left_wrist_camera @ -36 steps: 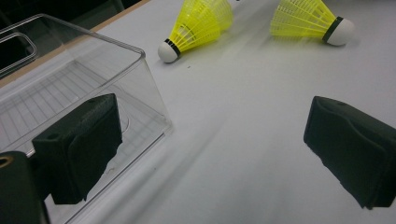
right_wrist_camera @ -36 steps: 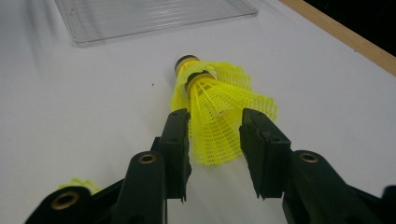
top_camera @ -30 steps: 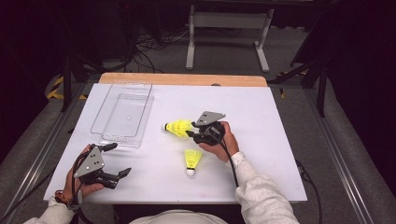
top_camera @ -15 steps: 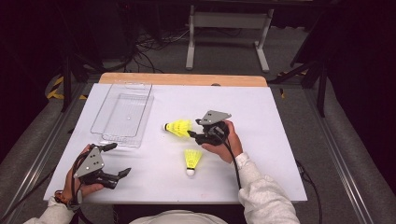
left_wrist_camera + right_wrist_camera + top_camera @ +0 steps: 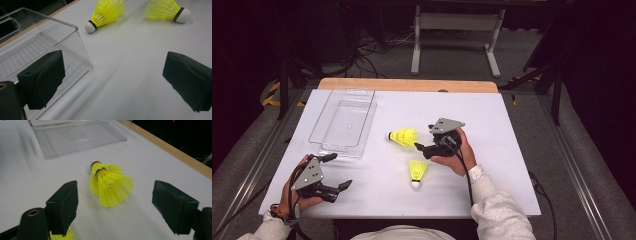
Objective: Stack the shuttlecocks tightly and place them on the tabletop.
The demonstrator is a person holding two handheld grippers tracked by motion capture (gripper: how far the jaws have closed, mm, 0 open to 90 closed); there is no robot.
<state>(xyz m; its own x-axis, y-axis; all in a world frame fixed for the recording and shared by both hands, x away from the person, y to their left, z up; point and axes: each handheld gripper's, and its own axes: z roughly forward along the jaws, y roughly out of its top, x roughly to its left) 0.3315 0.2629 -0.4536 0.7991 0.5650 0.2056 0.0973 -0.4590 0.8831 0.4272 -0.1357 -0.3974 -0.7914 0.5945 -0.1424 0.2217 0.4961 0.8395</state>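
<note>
Near the middle of the white tabletop (image 5: 512, 165) lay the farther shuttlecock (image 5: 403, 137), on its side and free of any grip, its long axis running across the high view with the cork tip toward the clear plastic tray (image 5: 343, 125) and the flared yellow skirt toward the right gripper (image 5: 422, 147). That gripper's jaws had just been opening and stood wide apart; in the right gripper view the skirt (image 5: 111, 185) lay between and just ahead of the two black pads, touching neither, so the shuttlecock looked released rather than held. A second shuttlecock (image 5: 417, 173) lay just nearer the person, skirt away and cork toward them, close beside the right hand. The left gripper (image 5: 338, 171) sat well apart at the near left corner, jaws spread with nothing between them, and its own view looked past the tray's corner (image 5: 75, 37) toward both shuttlecocks (image 5: 105, 13). By my reading, the right hand was plainly the nearer to either shuttlecock, and any carry to the tray would run leftward along the first one's axis.
</note>
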